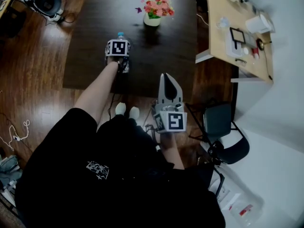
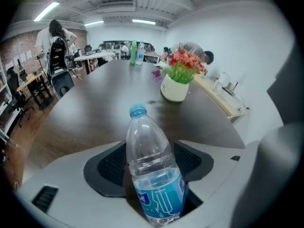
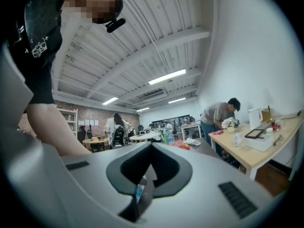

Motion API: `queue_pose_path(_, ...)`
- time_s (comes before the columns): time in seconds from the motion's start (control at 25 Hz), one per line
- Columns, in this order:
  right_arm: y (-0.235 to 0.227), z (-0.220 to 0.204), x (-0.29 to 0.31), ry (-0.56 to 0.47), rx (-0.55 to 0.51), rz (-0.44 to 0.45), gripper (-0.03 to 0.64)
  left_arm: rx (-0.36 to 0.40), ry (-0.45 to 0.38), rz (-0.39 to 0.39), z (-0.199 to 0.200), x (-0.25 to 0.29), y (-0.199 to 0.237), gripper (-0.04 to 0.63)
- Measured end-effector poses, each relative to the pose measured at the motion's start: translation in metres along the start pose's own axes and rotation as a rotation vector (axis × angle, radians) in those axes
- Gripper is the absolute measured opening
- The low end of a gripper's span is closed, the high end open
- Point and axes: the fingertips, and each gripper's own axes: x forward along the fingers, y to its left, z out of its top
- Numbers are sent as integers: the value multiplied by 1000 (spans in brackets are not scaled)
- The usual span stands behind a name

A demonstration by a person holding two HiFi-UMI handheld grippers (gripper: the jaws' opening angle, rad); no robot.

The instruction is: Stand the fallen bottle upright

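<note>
**Plastic bottle bracketed by the left claw, not upright yet**

Closest in: right gripper [image 1: 169, 80] parked low by the waist, short of the table [image 1: 90, 32] edge. Jaws pinched together, nothing held as far as can be made out. Just a tiny bluish fleck in the slit, too small to call. Guessing simply kept out of the way on a one-claw job.

Next out: left gripper [image 2: 151, 148] reaching over the near part of the table on a stretched-out arm, angled steeply down. Jaws spread wide, with the bottle [image 2: 153, 175] right down the middle. Pads flanking the lower body around the top of the blue label, with a thin dark sliver showing on each side. So reads as released, not squeezing yet. Sensible place to grab, probably: low on the body, for less wobble on the tip-up. Bottle itself on the dark tabletop, blue cap pointing away from the claw. Looks fallen rather than standing, though hard to swear to from these angles.

Further back: white pot of pink flowers [image 1: 152, 19], well apart from the bottle and off to the right. Seems like plenty of room for swinging the cap up without clipping anything.

Beyond that: light wooden desk [image 1: 216, 13] along the wall with odds and ends on it. No part in this.

Left to do, by the look of it: close up, tilt, set down on the base.
</note>
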Motion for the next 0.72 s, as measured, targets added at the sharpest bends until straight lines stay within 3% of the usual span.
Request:
queue_pose_path(0.12,8,1,2,1,6,13,11,22,-176,-56,20,-29,-11,313)
queue_pose_path(0.32,21,5,-1,-17,-9,40,11,278,-576,-31,46,-88,-27,310)
queue_pose_path(0.4,25,-1,-4,-7,-13,41,11,332,-691,-7,42,-103,-28,304)
queue_pose_path(0.6,34,-15,-8,-8,-31,60,11,328,-821,5,21,-107,-29,287)
queue_pose_path(0.72,33,-23,-7,-5,-40,56,11,345,-839,-26,21,-102,-37,287)
